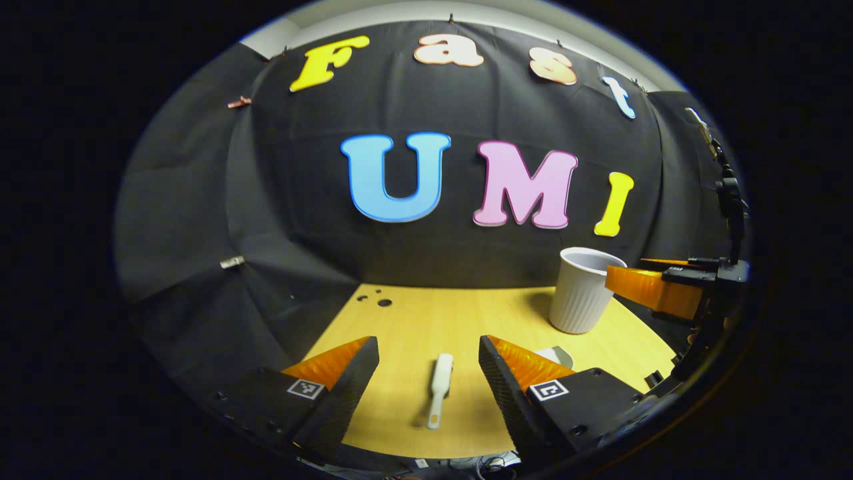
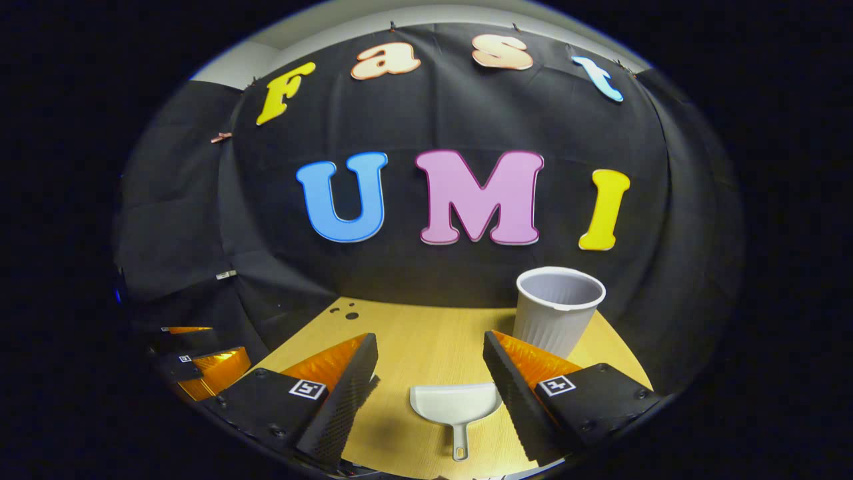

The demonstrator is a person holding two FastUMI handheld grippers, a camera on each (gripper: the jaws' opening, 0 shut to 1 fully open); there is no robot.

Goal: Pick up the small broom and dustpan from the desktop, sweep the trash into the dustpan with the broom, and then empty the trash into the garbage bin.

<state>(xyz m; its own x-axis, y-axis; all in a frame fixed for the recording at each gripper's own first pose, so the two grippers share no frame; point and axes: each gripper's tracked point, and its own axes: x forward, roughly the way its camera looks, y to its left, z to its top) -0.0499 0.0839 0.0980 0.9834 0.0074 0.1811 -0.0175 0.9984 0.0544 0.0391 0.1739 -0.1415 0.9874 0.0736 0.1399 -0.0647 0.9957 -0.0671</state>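
The wooden desktop (image 2: 426, 347) spans the lower centre. A ribbed white bin (image 2: 558, 310) stands right of centre. The right gripper (image 2: 430, 373), jaws apart, frames the dustpan (image 2: 456, 407); the left gripper (image 1: 428, 377), jaws apart, frames the small broom (image 1: 439, 387).

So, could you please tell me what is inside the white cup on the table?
The right gripper view looks slightly down into the white cup: only its bare upper inner wall shows, with nothing sticking out. The rim hides the bottom, so small trash there cannot be ruled out.

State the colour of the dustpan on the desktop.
White; the dustpan shows best in the right gripper view.
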